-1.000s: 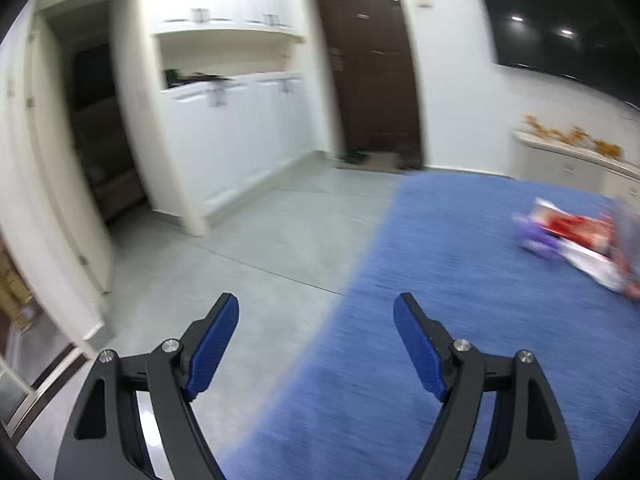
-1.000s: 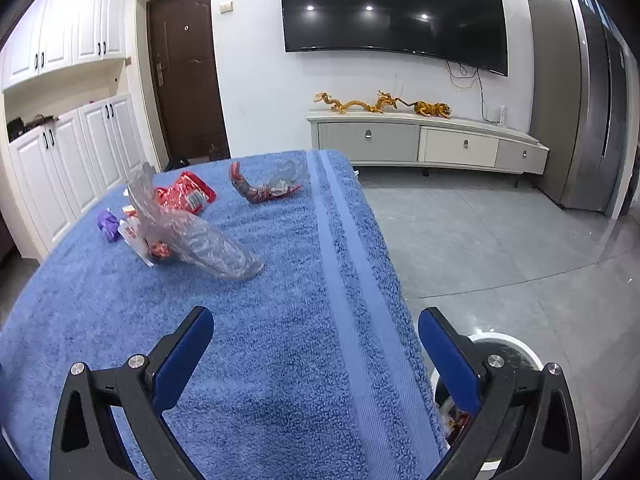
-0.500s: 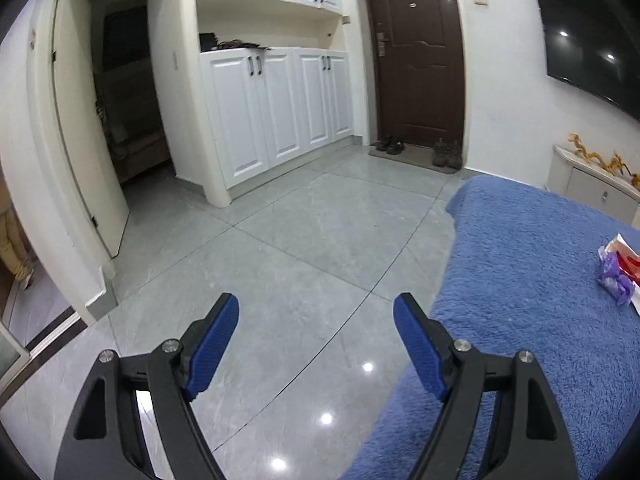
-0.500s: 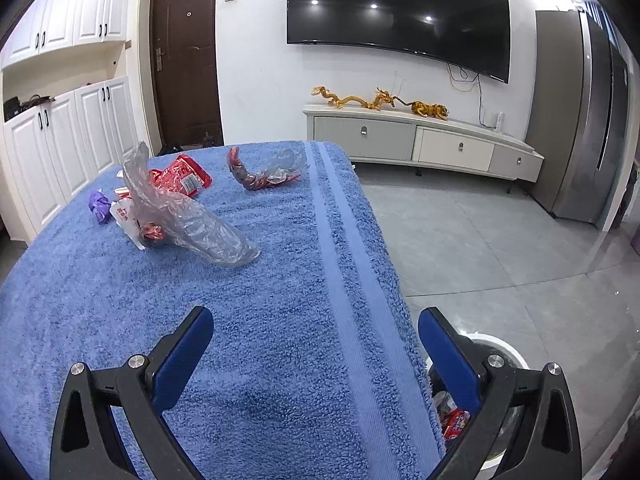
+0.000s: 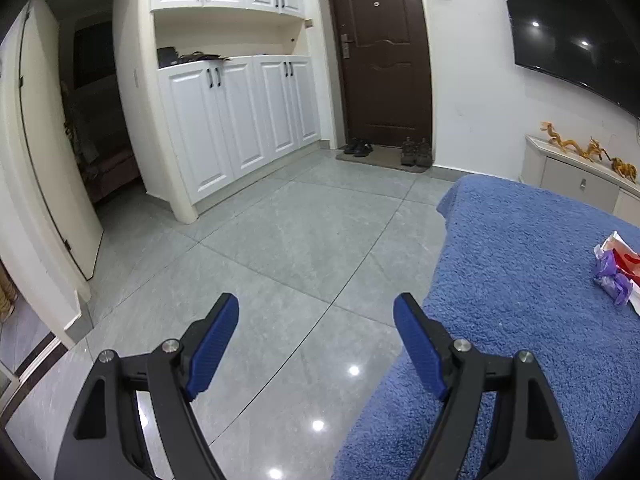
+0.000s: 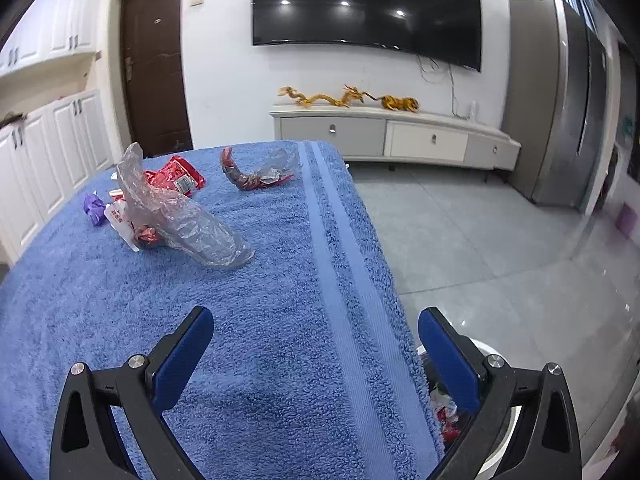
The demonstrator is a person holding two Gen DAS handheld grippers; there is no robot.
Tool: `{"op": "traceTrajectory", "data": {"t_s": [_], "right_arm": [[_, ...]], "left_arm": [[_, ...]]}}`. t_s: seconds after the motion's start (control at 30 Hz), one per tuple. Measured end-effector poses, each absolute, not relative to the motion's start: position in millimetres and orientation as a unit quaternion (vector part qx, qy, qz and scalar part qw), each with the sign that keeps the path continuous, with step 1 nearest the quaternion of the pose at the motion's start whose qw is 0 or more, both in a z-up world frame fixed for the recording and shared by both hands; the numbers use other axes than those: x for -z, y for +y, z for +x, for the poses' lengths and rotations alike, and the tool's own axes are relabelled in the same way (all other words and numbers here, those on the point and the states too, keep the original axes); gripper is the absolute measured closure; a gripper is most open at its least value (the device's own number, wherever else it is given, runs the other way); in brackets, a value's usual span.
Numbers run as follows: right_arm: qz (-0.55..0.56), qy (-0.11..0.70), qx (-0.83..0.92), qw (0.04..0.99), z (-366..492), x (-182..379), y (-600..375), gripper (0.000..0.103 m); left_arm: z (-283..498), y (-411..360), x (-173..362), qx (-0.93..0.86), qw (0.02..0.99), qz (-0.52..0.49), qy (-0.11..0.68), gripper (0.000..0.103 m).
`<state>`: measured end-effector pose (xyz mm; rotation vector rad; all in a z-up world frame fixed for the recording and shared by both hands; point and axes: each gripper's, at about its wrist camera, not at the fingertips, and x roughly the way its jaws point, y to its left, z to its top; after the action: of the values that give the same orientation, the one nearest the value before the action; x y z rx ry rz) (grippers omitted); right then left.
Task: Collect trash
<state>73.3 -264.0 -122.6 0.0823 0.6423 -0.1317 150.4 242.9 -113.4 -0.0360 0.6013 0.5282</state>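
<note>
Trash lies on a blue towel-covered table (image 6: 260,320): a crumpled clear plastic bag (image 6: 188,220), a red snack wrapper (image 6: 176,174), a purple wrapper (image 6: 94,208), and a dark red and clear wrapper (image 6: 256,174) farther back. My right gripper (image 6: 316,340) is open above the near part of the towel, empty. A white bin (image 6: 496,420) with wrappers inside sits on the floor at the table's right edge, partly behind my right finger. My left gripper (image 5: 316,332) is open and empty, over the floor off the table's left edge (image 5: 440,280). The purple wrapper (image 5: 612,280) shows at that view's right edge.
Grey tiled floor (image 5: 280,248) surrounds the table. White cabinets (image 5: 240,120) and a brown door (image 5: 384,60) with shoes (image 5: 416,152) stand beyond. A TV (image 6: 368,12) hangs over a low white sideboard (image 6: 392,136); a grey fridge (image 6: 568,100) stands at right.
The left wrist view has swung left off the table toward the floor and cabinets; the wrappers slid to its right edge. The right gripper edged slightly forward over the towel. Both stayed open.
</note>
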Motion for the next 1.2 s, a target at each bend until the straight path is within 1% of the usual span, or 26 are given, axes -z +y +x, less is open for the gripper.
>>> {"op": "traceTrajectory", "data": {"t_s": [0.2,0.43,0.6,0.7,0.97,1.2], "right_arm": [[0.054,0.328,0.060,0.941,79.7,123.8,-269.9,0.000],[0.070,0.343,0.048,0.936,84.0,126.8,-275.6,0.000],[0.082,0.344,0.036,0.934,85.1,128.0,-278.9,0.000],[0.090,0.336,0.028,0.937,82.1,126.0,-279.6,0.000],[0.079,0.307,0.020,0.948,72.6,118.8,-277.3,0.000],[0.061,0.316,0.034,0.946,76.5,119.7,-273.5,0.000]], "left_arm": [[171.6,247.5,117.7,-0.257,0.916,-0.024,0.307,0.024],[185.5,250.5,129.8,-0.271,0.897,-0.014,0.348,0.024],[187.5,245.4,130.6,-0.280,0.894,0.005,0.349,0.024],[182.5,248.8,129.7,-0.290,0.895,-0.001,0.340,0.024],[178.1,248.4,126.2,-0.285,0.899,-0.008,0.331,0.024],[177.8,247.9,126.0,-0.281,0.899,-0.006,0.336,0.024]]}}
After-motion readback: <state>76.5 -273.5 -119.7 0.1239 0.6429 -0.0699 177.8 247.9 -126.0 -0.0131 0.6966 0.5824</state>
